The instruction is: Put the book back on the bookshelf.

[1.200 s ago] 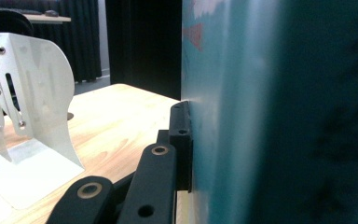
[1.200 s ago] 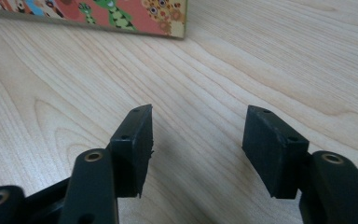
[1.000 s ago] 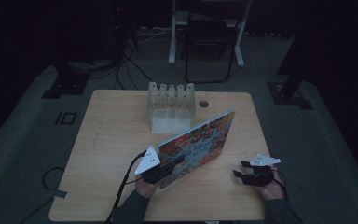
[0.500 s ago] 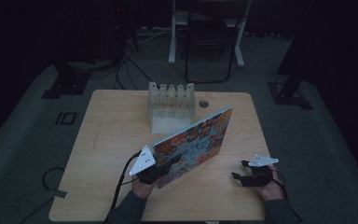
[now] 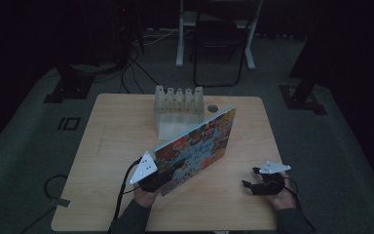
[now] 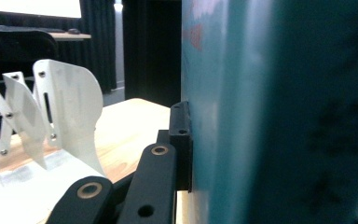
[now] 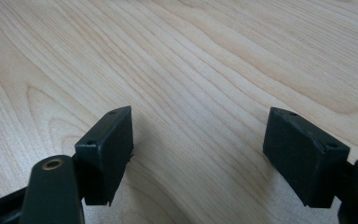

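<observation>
Left gripper (image 5: 161, 176) pinching the book (image 5: 199, 142) by its 7 o'clock corner, right gripper (image 7: 198, 156) fingers just spreading, nothing between.

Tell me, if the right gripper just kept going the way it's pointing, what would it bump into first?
Most likely the wooden table. The right gripper has open jaws with nothing between them, and bare tabletop lies ahead of them. How steeply it tilts down is hard to judge; the colourful book stands farther off to its left.

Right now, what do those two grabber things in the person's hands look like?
Each gripper is black, with two blocky black jaws on arms with brass-coloured rivets. The left gripper and right gripper each carry a grey three-cornered plate and trail a black cable. The sleeves look dark.
</observation>
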Motion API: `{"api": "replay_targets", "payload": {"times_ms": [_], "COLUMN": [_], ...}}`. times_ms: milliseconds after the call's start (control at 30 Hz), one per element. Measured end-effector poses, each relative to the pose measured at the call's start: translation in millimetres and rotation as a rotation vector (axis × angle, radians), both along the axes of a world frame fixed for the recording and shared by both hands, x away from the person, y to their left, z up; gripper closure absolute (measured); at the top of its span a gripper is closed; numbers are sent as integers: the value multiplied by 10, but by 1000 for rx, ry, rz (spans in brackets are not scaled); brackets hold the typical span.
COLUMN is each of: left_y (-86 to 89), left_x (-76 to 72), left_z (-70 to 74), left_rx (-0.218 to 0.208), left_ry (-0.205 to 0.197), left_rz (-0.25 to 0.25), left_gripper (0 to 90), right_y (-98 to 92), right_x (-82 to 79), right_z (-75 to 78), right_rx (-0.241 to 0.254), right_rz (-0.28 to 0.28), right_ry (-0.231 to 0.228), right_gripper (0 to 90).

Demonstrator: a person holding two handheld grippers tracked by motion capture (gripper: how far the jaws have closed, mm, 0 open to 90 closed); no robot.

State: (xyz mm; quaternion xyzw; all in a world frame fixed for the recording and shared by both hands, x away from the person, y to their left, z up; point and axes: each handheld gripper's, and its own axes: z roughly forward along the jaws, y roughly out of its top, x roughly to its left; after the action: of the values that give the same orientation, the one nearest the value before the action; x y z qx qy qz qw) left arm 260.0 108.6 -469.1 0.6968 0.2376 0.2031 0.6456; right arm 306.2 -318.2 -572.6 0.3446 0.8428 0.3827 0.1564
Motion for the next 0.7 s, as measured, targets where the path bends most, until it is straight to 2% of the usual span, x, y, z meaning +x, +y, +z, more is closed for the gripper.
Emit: {"api": "replay_targets", "payload": {"times_ms": [367,700], "left_y": [73,124], "left_x": [4,23], "left_z": [24,32], "left_rx": [-9,2], "left_ry": [-1,2], "left_rz": [27,60], "left_gripper": [813,813], "right_y": [2,2], "right_x": [-1,0], "right_z": [0,0], "right_rx": [-1,-1], "right_rz": [3,4], "right_ry": [1,1], "right_gripper": [230,228]}}
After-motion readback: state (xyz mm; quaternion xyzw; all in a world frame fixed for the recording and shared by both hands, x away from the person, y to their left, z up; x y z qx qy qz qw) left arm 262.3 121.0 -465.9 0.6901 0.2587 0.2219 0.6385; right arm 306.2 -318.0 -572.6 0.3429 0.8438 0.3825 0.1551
